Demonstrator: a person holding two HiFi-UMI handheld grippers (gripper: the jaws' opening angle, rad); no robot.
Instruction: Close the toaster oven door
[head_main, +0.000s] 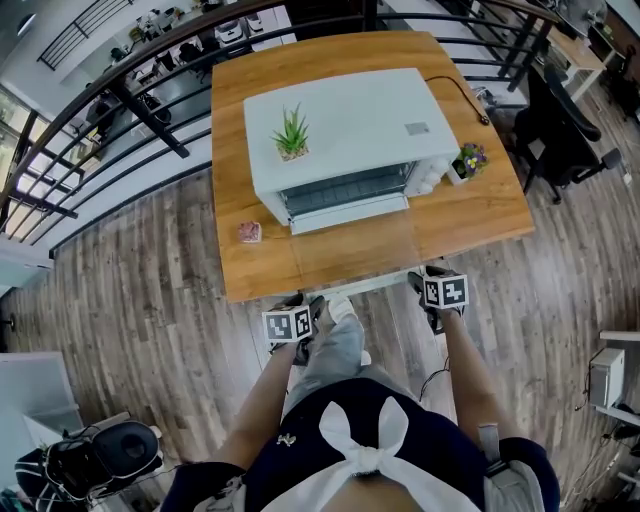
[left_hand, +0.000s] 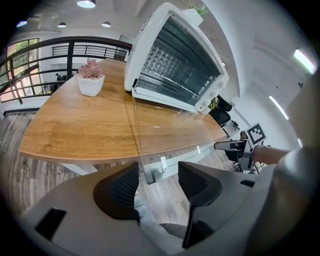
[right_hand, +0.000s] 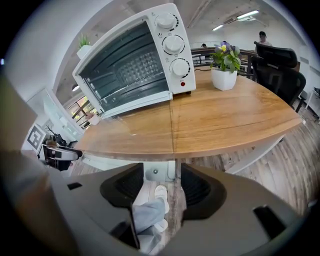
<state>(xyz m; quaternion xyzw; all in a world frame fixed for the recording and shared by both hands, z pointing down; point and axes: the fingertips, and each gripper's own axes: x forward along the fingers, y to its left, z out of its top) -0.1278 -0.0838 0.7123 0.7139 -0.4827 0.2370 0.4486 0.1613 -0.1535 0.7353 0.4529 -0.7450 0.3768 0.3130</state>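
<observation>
The white boxy toaster oven (head_main: 350, 130) sits at upper centre of the head view on the honey-coloured wooden table (head_main: 470, 210). Its clear glass door (head_main: 350, 245) is dropped fully open and lies flat over the tabletop, reaching to the near edge. There the pale metal handle bar (head_main: 365, 284) juts just past the wood.

The door looks light and stiff, hinged along the oven's lower front edge, so it should swing up with little effort. The glass is smooth and likely slippery, and it would not take a knock well. The handle bar at the free edge is the sensible place to hold, or to push up from beneath. The oven itself seems light enough to slide back if the door is shoved hard, so a gentle lift suits better than a slam.

Both forearms reach out from the body at the bottom of the head view. The left gripper (head_main: 300, 305) hangs at lower centre-left and the right gripper (head_main: 437, 280) at centre-right, each just in front of the table's edge and tilted forward and down, the handle between them. Each gripper's own view shows its dark ribbed jaws spread wide with nothing gripped — only floor, a trouser leg and the handle's bracket show beyond the gap.
</observation>
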